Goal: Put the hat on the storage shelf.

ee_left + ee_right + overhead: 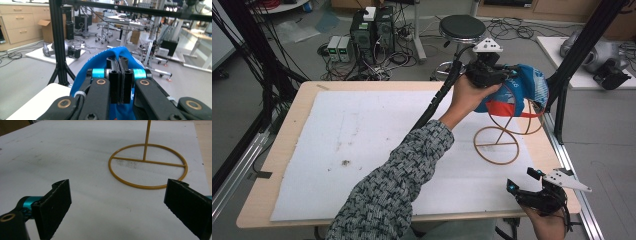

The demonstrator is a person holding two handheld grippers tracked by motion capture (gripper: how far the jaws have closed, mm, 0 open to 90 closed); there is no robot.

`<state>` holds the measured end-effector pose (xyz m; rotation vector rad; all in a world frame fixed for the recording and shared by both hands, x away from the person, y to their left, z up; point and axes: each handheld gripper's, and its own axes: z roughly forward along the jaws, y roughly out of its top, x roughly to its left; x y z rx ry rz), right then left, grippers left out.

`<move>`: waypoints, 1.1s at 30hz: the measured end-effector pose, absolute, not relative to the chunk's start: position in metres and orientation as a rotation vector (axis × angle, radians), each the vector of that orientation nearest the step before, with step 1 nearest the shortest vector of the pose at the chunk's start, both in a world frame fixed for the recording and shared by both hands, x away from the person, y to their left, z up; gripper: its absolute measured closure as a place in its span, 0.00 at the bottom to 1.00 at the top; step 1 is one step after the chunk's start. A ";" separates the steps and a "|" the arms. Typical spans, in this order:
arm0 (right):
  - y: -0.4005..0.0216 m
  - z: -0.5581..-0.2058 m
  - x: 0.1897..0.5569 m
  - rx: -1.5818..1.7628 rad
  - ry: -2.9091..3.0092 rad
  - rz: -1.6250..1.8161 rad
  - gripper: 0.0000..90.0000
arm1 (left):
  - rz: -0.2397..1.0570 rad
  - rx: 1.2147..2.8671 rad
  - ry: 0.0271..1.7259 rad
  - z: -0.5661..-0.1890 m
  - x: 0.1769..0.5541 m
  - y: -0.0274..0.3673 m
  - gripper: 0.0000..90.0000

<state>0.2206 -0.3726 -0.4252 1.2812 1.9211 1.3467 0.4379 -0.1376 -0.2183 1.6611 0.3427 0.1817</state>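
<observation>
A blue cap [527,85] with white and red trim sits on top of a gold wire stand [497,145] at the table's right side. My left gripper [492,67] is raised at the cap's near-left side and shut on its blue fabric [120,53], the jaws pressed together on the edge. The stand's ring base [147,166] and thin upright rod [147,140] lie ahead of my right gripper [117,207], which is open with nothing between its pads. That right gripper [532,187] rests low near the table's front right corner.
A white foam sheet [362,145] covers most of the wooden table [297,107]. A black frame post [582,45] rises just right of the cap. A stool [462,27], computer boxes [372,30] and cables stand on the floor beyond the far edge.
</observation>
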 end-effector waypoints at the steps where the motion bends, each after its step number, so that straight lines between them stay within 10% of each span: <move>1: -0.373 -0.425 0.221 1.281 1.921 1.347 0.07 | 0.185 1.668 0.337 -0.219 0.436 -0.139 0.98; 33: -0.372 -0.425 0.222 1.282 1.932 1.349 0.07 | 0.257 1.841 0.197 -0.237 0.410 -0.159 0.97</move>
